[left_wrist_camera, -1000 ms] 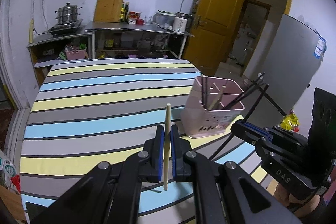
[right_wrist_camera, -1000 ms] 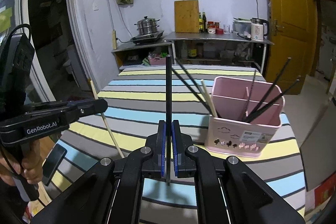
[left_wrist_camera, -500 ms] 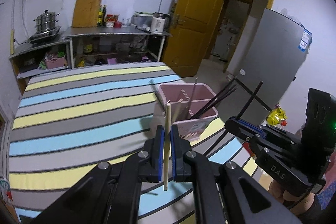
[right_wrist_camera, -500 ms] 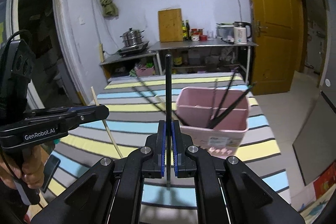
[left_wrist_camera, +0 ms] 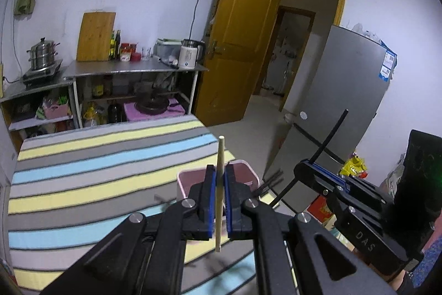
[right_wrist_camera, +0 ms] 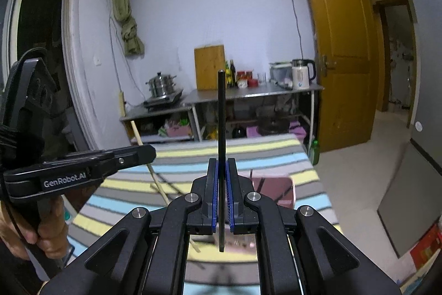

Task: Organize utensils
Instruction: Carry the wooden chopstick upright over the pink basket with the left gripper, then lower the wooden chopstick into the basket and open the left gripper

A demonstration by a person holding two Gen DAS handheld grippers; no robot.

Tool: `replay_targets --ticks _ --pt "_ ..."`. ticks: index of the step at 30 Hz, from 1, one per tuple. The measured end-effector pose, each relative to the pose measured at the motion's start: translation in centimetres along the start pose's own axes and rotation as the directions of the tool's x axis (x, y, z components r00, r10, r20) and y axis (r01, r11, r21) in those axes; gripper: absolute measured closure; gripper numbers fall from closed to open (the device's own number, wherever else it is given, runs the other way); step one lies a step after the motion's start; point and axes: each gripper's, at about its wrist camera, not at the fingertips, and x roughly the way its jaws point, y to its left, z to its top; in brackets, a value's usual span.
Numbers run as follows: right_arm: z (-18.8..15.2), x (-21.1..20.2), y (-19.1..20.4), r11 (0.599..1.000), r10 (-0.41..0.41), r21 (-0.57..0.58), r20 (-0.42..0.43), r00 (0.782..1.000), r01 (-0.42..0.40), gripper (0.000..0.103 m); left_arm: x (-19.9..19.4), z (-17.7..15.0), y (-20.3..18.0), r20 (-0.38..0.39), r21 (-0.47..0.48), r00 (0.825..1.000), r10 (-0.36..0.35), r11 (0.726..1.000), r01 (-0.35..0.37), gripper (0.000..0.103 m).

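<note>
The left gripper point(left_wrist_camera: 218, 191) is clenched on a pale wooden chopstick point(left_wrist_camera: 220, 173), which stands nearly upright between the blue pads point(left_wrist_camera: 210, 201), its top above the fingertips and its lower end hanging below them. Just past and below this gripper's tips sits the pink holder point(left_wrist_camera: 250, 170) on the striped table point(left_wrist_camera: 83, 170); only its rim and part of its inside show behind the fingers. To this gripper's right, the right gripper point(left_wrist_camera: 299, 169) shows from the side, with a black chopstick point(left_wrist_camera: 328, 140) slanting up out of its tips and down below them.

The right gripper point(right_wrist_camera: 221, 190) is clamped on that black chopstick point(right_wrist_camera: 221, 129), held upright between its pads, the top rising well above the tips and the bottom end showing below the jaws. Ahead of and below its tips, slightly right, the holder point(right_wrist_camera: 287, 191) stands on the table point(right_wrist_camera: 262, 154) with a few dark chopsticks point(right_wrist_camera: 286, 191) leaning inside it. To this gripper's left, the left gripper point(right_wrist_camera: 150, 154) reaches in from the side, gripped by a hand point(right_wrist_camera: 30, 228), its wooden chopstick point(right_wrist_camera: 154, 179) slanting above and below its tips. Near that stick's lower part, another pale stick point(right_wrist_camera: 163, 192) and a dark one point(right_wrist_camera: 172, 185) lie on the table.
</note>
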Motion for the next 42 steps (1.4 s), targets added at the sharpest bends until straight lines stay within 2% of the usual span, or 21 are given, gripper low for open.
replay_targets --ticks 8,15,29,36,37,40,42 --pt "1.0 2.2 -0.7 1.000 -0.012 0.021 0.021 1.000 0.012 0.097 2.4 1.9 0.7 0.021 0.014 1.000 0.021 1.000 -0.022 0.096" --pt "1.0 4.6 -1.3 0.999 -0.026 0.033 0.017 1.000 0.025 0.097 5.4 2.3 1.8 0.016 0.009 0.999 0.037 0.999 -0.037 0.096" --pt "-2.3 6.3 -0.5 0.998 -0.054 -0.020 -0.048 0.997 0.053 0.097 7.6 -1.0 2.9 -0.067 0.018 0.997 0.033 0.999 -0.032 0.096" --pt "-4.2 7.1 -0.6 0.997 -0.075 -0.024 -0.121 0.990 0.072 0.097 7.3 -1.8 3.4 -0.093 0.012 0.995 0.042 0.999 -0.041 0.096" --pt "-4.4 7.2 -0.6 0.997 -0.077 -0.023 -0.129 0.989 0.074 0.097 7.2 -1.8 3.4 -0.091 0.009 0.995 0.042 0.999 -0.041 0.095" --pt "-4.6 7.0 -0.8 0.997 -0.077 -0.020 -0.140 0.987 0.075 0.097 6.6 -1.7 3.5 -0.076 -0.001 0.996 0.035 0.999 -0.035 0.078" --pt "-4.4 6.7 -0.7 0.997 -0.077 -0.023 -0.137 0.988 0.074 0.097 6.2 -1.7 3.7 -0.069 -0.014 0.997 0.029 0.999 -0.030 0.076"
